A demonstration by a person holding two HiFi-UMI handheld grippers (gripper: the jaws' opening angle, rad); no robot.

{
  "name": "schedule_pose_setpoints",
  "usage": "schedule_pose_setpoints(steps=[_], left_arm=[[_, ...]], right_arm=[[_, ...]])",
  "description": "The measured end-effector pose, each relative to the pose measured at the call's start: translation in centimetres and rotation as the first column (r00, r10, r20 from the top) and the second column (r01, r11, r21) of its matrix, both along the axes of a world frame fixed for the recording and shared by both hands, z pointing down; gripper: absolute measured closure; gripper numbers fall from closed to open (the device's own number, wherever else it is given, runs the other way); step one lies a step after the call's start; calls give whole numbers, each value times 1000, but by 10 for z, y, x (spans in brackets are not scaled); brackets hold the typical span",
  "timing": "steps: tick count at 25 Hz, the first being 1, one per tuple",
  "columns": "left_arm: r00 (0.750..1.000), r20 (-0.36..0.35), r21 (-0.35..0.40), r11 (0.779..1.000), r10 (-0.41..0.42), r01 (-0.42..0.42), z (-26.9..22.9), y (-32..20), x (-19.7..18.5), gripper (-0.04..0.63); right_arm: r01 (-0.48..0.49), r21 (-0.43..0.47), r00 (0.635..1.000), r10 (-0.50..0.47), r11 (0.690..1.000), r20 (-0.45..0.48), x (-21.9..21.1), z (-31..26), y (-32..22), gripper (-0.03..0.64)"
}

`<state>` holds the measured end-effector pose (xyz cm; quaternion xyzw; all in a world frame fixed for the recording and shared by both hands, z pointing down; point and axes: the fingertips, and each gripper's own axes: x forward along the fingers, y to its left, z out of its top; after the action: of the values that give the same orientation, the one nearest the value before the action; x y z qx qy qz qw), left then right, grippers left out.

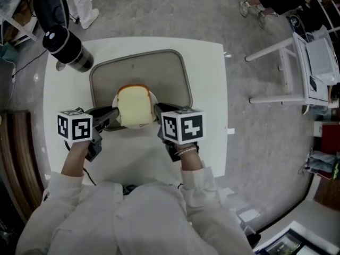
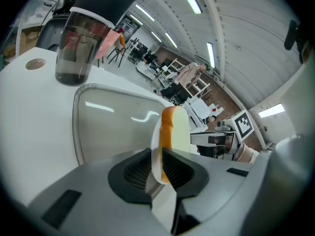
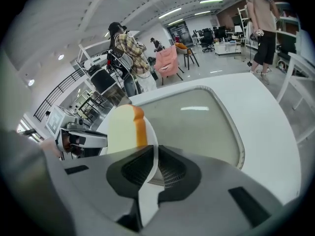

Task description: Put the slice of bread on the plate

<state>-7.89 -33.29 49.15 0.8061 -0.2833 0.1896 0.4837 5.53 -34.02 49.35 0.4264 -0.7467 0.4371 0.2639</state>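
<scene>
A slice of bread (image 1: 134, 106) with an orange-brown crust lies on a small white plate (image 1: 153, 96). The plate hangs over the near edge of a grey tray (image 1: 159, 70). My left gripper (image 1: 112, 113) is shut on the plate's left rim and my right gripper (image 1: 158, 109) on its right rim. In the left gripper view the plate (image 2: 155, 142) stands edge-on between the dark pads of the gripper (image 2: 157, 169), with the bread (image 2: 178, 129) behind. The right gripper view shows the same: plate (image 3: 150, 135), gripper (image 3: 155, 166), bread (image 3: 124, 128).
The tray sits on a white table (image 1: 207, 89). A dark cup with a black lid (image 1: 66, 47) stands at the table's far left corner, also in the left gripper view as the cup (image 2: 78, 48). White chairs and people stand beyond the table.
</scene>
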Motion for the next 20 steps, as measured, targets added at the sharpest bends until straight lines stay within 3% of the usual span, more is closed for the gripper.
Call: schedule_pose_setpoints(steps=[20], left_arm=[[998,-60,-23,999,-27,26,32,-59,12,520]], right_arm=[[-55,-40,998,54,998,-25,12,39,-52,577]])
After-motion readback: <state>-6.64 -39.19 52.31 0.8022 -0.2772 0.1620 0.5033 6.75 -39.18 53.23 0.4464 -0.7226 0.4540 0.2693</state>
